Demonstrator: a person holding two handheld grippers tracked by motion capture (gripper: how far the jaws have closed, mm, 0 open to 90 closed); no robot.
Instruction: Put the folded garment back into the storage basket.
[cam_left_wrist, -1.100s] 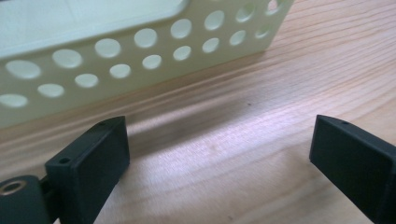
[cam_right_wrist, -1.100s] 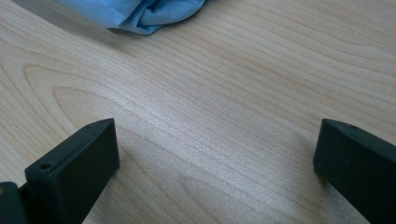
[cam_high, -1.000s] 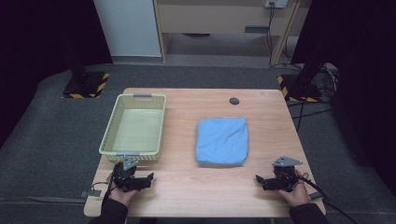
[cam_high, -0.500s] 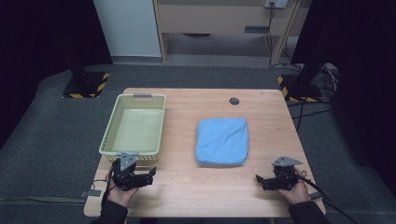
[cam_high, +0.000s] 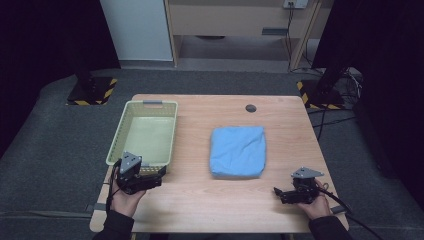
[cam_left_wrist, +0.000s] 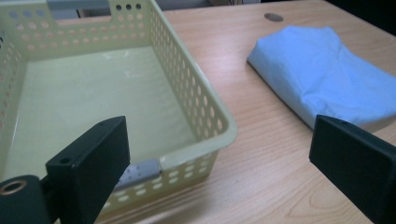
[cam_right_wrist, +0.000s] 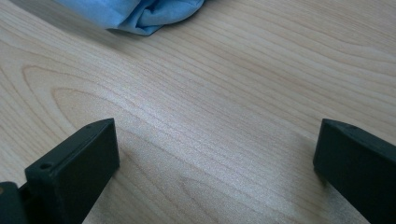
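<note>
A pale yellow-green perforated basket (cam_high: 173, 131) stands empty on the left half of the wooden table (cam_high: 210, 200). A folded light blue cloth (cam_high: 237, 150) lies flat at the table's middle. My left gripper (cam_high: 159, 175) is held at the basket's near right corner, open, with nothing between the jaws. In the left gripper view the basket (cam_left_wrist: 187, 84) and the cloth (cam_left_wrist: 327, 70) lie beyond the open left gripper (cam_left_wrist: 219, 163). My right gripper (cam_high: 276, 192) rests low near the front right edge, open, pointing left. In its own view the right gripper (cam_right_wrist: 215, 163) spans bare wood, a cloth (cam_right_wrist: 140, 11) corner ahead.
A small dark round grommet (cam_high: 250, 108) sits in the table near its far edge. Behind the table are a white cabinet (cam_high: 135, 30) and a wooden desk (cam_high: 235, 17). Black stands with striped bases (cam_high: 92, 90) flank the table on grey floor.
My left gripper has moved a little forward, up to the basket's near right corner. The right gripper has stayed about where it was.
</note>
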